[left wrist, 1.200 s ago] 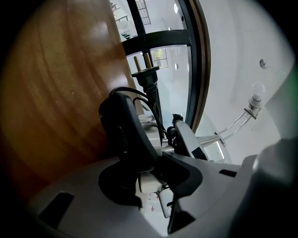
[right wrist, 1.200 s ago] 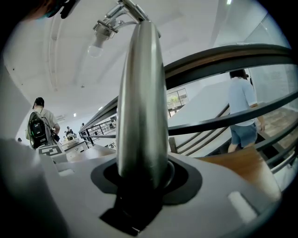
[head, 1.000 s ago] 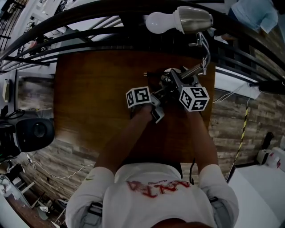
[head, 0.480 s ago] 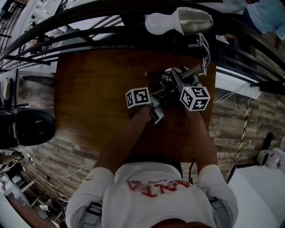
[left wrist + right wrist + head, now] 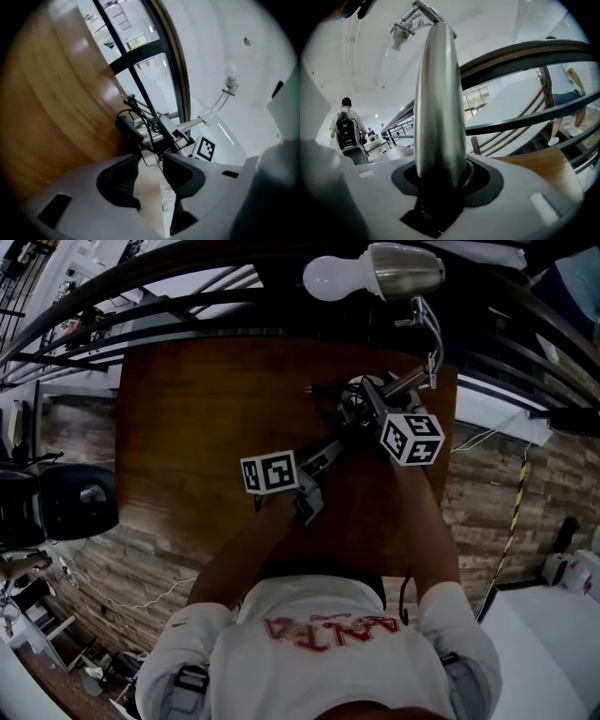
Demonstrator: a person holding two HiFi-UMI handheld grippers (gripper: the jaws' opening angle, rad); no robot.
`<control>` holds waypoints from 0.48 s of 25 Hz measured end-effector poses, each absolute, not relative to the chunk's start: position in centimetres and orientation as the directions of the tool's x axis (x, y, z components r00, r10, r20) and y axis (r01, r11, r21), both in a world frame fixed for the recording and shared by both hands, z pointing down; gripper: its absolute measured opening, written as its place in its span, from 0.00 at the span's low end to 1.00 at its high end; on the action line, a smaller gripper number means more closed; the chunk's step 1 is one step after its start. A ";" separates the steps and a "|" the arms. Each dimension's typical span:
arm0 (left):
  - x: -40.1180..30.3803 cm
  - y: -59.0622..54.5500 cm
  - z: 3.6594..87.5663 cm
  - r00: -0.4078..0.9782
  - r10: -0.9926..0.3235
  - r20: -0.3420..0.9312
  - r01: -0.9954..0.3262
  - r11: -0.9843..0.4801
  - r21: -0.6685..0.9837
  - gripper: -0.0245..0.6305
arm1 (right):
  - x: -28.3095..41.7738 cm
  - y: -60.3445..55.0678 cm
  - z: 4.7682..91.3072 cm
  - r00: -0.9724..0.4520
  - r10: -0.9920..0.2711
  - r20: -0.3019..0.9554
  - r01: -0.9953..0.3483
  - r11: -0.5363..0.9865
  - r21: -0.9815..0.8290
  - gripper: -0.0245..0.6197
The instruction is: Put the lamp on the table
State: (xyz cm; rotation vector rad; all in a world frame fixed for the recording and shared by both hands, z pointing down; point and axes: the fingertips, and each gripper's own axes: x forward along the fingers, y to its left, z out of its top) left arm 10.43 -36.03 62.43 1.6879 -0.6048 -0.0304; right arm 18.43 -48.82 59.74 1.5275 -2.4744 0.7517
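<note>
Lamp (image 5: 409, 383) and claw are joined on the right-hand side. The right gripper (image 5: 440, 174) has its jaws clamped round the lamp's brushed-metal stem (image 5: 438, 93), low down, and the tube fills the gap between the pads. From there the stem runs up to a bent neck and a bare bulb (image 5: 331, 277). From the head view the bulb shows beyond the table's far edge, against the dark railing (image 5: 216, 296). The base (image 5: 360, 397), with its black cord (image 5: 134, 114) looped beside it, sits toward the far right corner of the wooden table (image 5: 206, 418). As far as I can judge, it rests on the wood.

The left gripper (image 5: 150, 171) stands a little apart from the base, nearer the person. Its jaws have just been opening and hold nothing, with only empty space between them.

So the main work looks done: the lamp is on the table. What is left, I'd say, is for the right gripper to let go of the stem and draw clear without tipping the lamp.
</note>
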 end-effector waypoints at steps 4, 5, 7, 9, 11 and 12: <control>7.3 -35.6 60.2 0.794 -0.476 0.378 -0.556 -0.316 0.769 0.10 | 18.3 -48.7 60.0 -0.469 -0.799 0.377 -0.875 0.362 -0.321 0.33; 7.0 -35.4 59.7 0.787 -0.485 0.383 -0.582 -0.373 0.723 0.08 | 18.3 -48.7 60.0 -0.467 -0.798 0.380 -0.877 0.363 -0.315 0.33; 6.5 -35.1 59.0 0.779 -0.494 0.387 -0.612 -0.460 0.644 0.06 | 18.1 -48.8 60.2 -0.461 -0.799 0.387 -0.882 0.362 -0.302 0.33; 5.8 -34.9 58.2 0.769 -0.513 0.383 -0.631 -0.510 0.584 0.05 | 17.7 -48.8 60.4 -0.453 -0.799 0.395 -0.888 0.363 -0.284 0.33; 5.2 -34.9 57.4 0.766 -0.532 0.362 -0.635 -0.534 0.558 0.05 | 17.5 -48.7 60.6 -0.446 -0.799 0.405 -0.893 0.366 -0.262 0.33; 5.1 -34.9 57.2 0.771 -0.535 0.346 -0.626 -0.535 0.566 0.05 | 17.4 -48.7 60.8 -0.443 -0.797 0.410 -0.895 0.367 -0.252 0.33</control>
